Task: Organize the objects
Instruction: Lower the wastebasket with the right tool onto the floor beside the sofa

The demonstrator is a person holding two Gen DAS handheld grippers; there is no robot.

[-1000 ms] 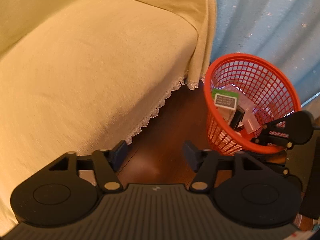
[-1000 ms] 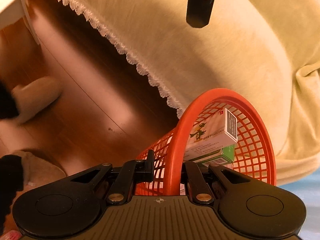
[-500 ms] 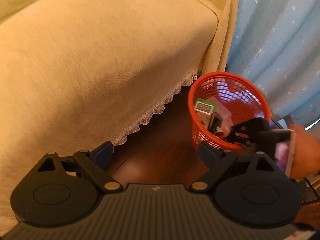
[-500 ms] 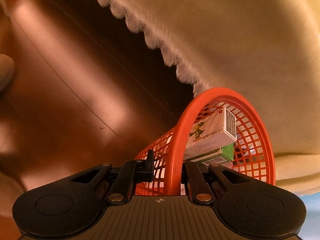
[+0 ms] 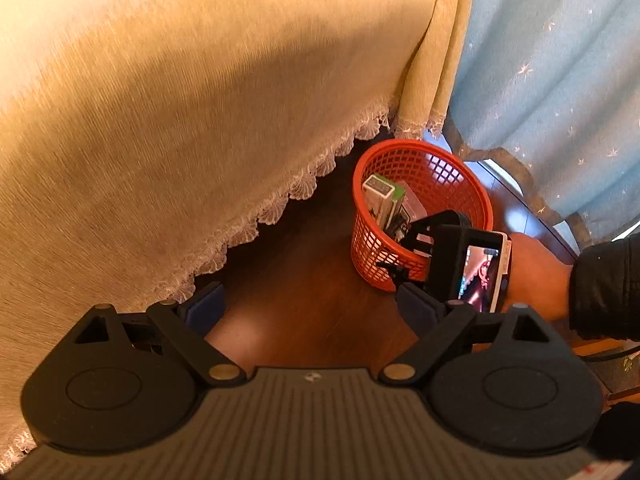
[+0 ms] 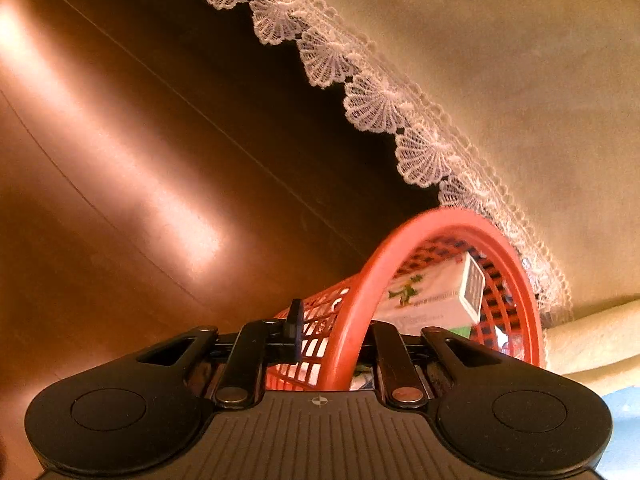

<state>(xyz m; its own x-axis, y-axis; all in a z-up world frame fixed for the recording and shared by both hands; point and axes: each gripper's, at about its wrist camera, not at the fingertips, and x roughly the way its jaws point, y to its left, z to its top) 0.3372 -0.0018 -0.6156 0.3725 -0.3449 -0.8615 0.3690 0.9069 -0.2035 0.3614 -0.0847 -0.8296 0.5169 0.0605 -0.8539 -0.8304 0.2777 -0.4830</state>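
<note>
Standing on the wooden floor point(image 5: 320, 280) by the lace-edged bedcover point(image 5: 180, 140), the red mesh basket point(image 5: 472, 184) is being straddled at its near rim by the right gripper point(image 6: 334, 332), whose narrow jaws have just been opening slightly. Boxes point(image 6: 436, 300) are being held inside the basket. The left gripper point(image 5: 312, 308) is being held wide over bare floor, nothing between its fingers, after just opening.

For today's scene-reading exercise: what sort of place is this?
Probably a bedroom at home: a bed or sofa under a lace-trimmed cover, a starry blue curtain, and a basket on a wooden floor.
</note>
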